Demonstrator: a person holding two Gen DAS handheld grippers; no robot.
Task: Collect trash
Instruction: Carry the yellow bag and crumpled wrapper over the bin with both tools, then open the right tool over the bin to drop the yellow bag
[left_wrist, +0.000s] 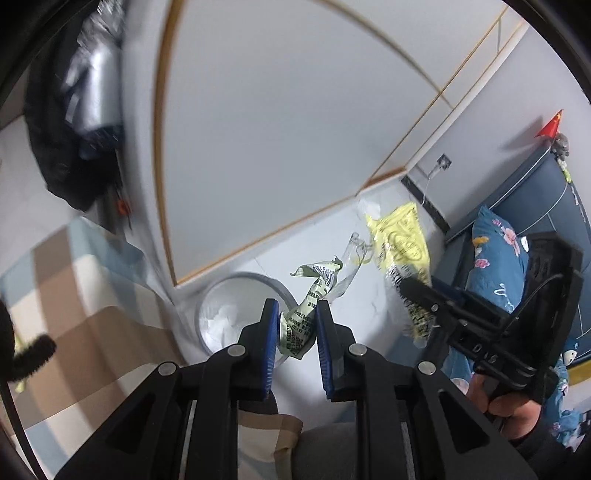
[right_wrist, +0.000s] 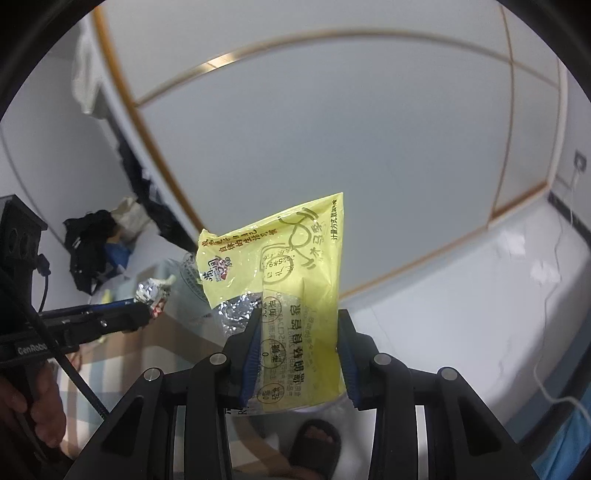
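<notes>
My left gripper (left_wrist: 296, 306) is shut on a crumpled pale green wrapper (left_wrist: 310, 295) with black print; a clear plastic strip trails from its top. Just beyond it on the floor stands a round grey bin (left_wrist: 207, 295) with a white liner. My right gripper (right_wrist: 300, 315) is shut on a yellow snack bag (right_wrist: 280, 266) with a clear printed lower half, held upright. The left wrist view shows that yellow bag (left_wrist: 400, 236) to the right of the bin, in the right gripper (left_wrist: 408, 288). In the right wrist view, the left gripper (right_wrist: 146, 314) carries its wrapper (right_wrist: 153, 293), foil side out.
A white sliding door (left_wrist: 277, 129) with wood trim fills the background. Checked bedding (left_wrist: 74, 295) lies left of the bin, blue floral bedding (left_wrist: 495, 258) to the right. Black clothes (right_wrist: 88, 251) are piled at the far left. A foot in a black slipper (right_wrist: 314, 439) stands below.
</notes>
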